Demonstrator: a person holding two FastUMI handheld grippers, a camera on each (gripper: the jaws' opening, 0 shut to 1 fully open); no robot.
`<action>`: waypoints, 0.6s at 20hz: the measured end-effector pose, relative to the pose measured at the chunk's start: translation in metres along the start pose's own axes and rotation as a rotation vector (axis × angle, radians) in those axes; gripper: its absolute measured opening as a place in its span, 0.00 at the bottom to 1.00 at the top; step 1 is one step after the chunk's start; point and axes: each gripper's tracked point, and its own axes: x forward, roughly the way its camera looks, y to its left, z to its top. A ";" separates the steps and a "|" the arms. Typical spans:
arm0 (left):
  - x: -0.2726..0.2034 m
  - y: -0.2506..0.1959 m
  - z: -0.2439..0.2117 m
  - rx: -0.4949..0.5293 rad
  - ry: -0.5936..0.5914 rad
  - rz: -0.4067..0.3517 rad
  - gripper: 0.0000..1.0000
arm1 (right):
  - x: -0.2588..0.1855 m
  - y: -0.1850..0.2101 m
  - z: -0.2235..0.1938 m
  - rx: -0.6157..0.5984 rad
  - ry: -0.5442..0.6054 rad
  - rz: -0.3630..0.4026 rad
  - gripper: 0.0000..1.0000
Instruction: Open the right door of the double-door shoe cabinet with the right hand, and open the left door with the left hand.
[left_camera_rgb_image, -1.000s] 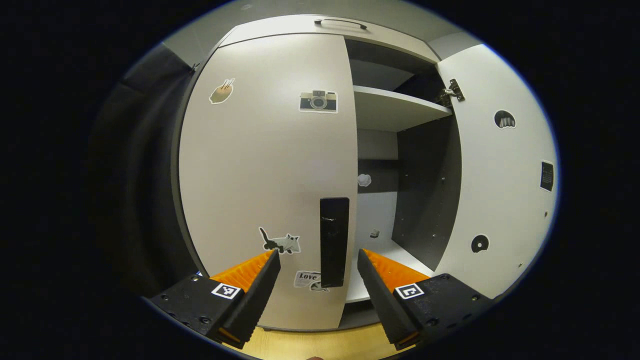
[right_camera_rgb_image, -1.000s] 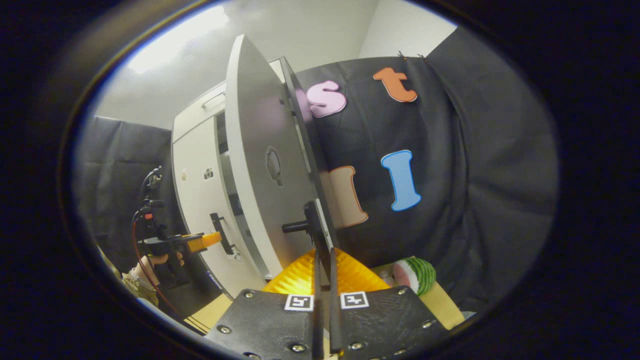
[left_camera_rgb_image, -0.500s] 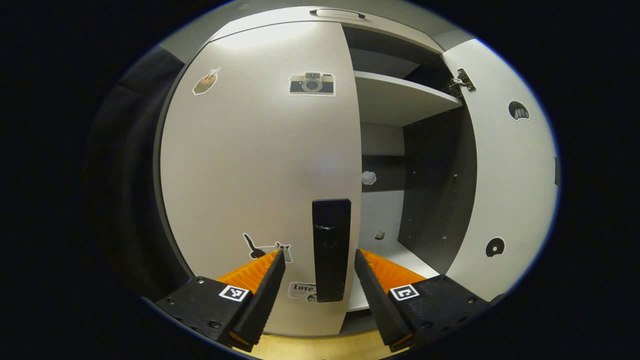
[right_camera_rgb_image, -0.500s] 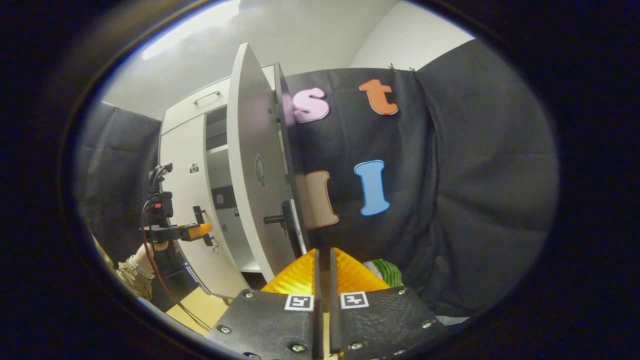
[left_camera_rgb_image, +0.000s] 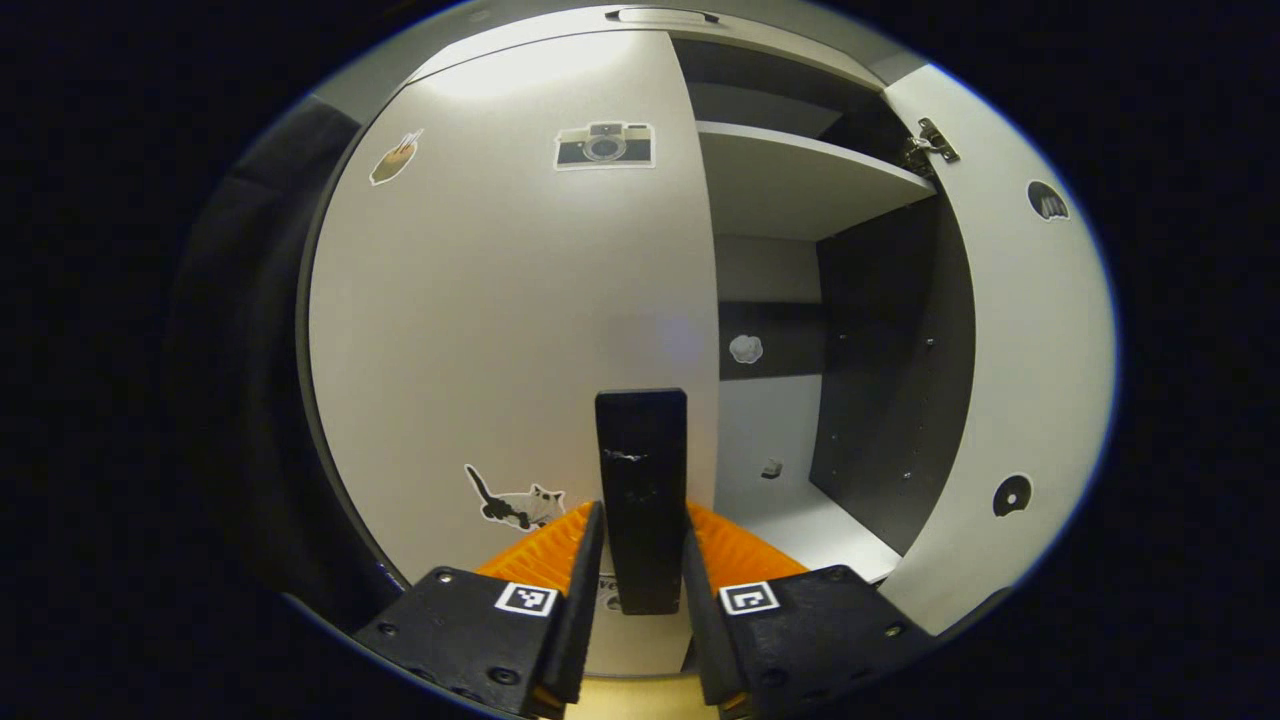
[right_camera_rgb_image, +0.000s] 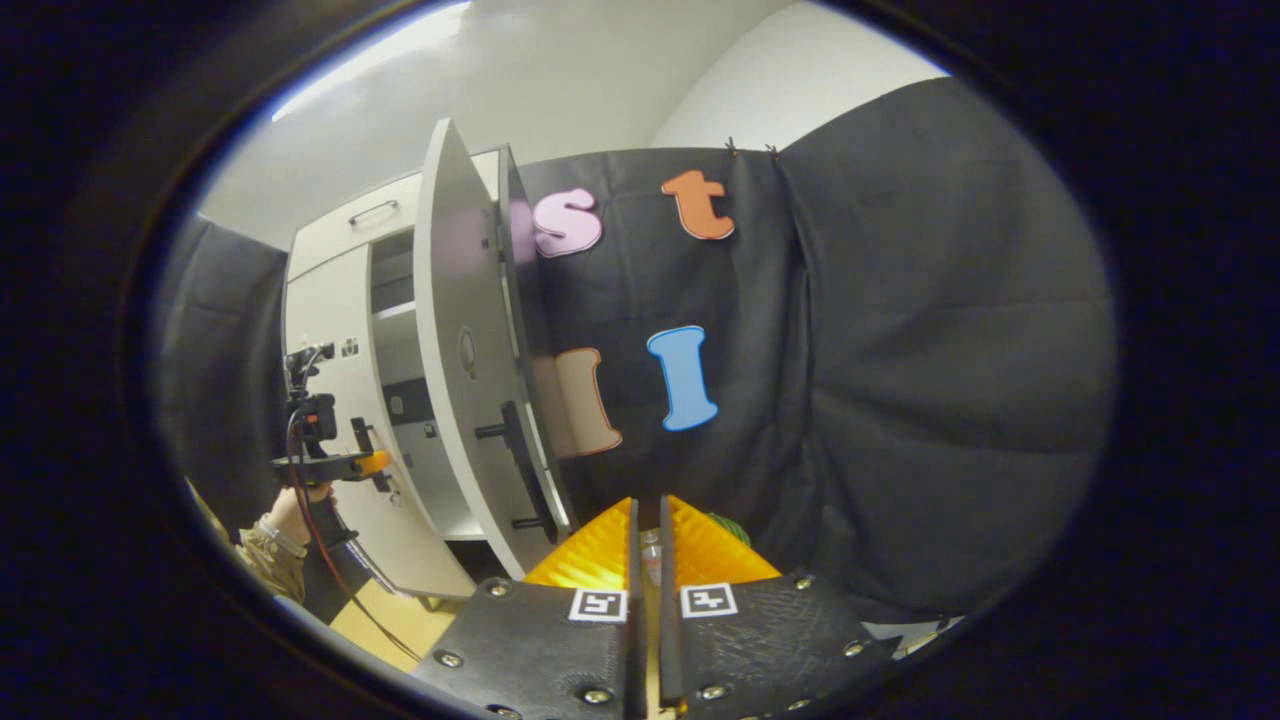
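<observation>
Left tongs (left_camera_rgb_image: 640, 560) narrowed onto left door handle (left_camera_rgb_image: 641, 480); right tongs (right_camera_rgb_image: 646, 545) pressed together, empty

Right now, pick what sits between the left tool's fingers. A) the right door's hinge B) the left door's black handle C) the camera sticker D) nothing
B: in the left gripper view the left tool has its fingers on either side of the black handle on the left door.

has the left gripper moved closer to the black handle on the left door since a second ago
Yes. The left gripper has advanced toward the pale grey left cabinet door; its fingers, earlier wide apart, now flank the black bar handle.
</observation>
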 end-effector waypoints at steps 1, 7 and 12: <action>0.000 0.001 0.000 0.008 0.003 -0.001 0.36 | -0.003 -0.002 -0.001 -0.003 0.002 -0.002 0.05; -0.006 0.001 -0.002 -0.011 0.004 -0.041 0.29 | -0.003 0.001 -0.002 -0.004 0.018 0.018 0.05; -0.026 0.005 -0.004 -0.025 -0.005 -0.081 0.25 | 0.008 0.014 -0.005 -0.010 0.037 0.062 0.05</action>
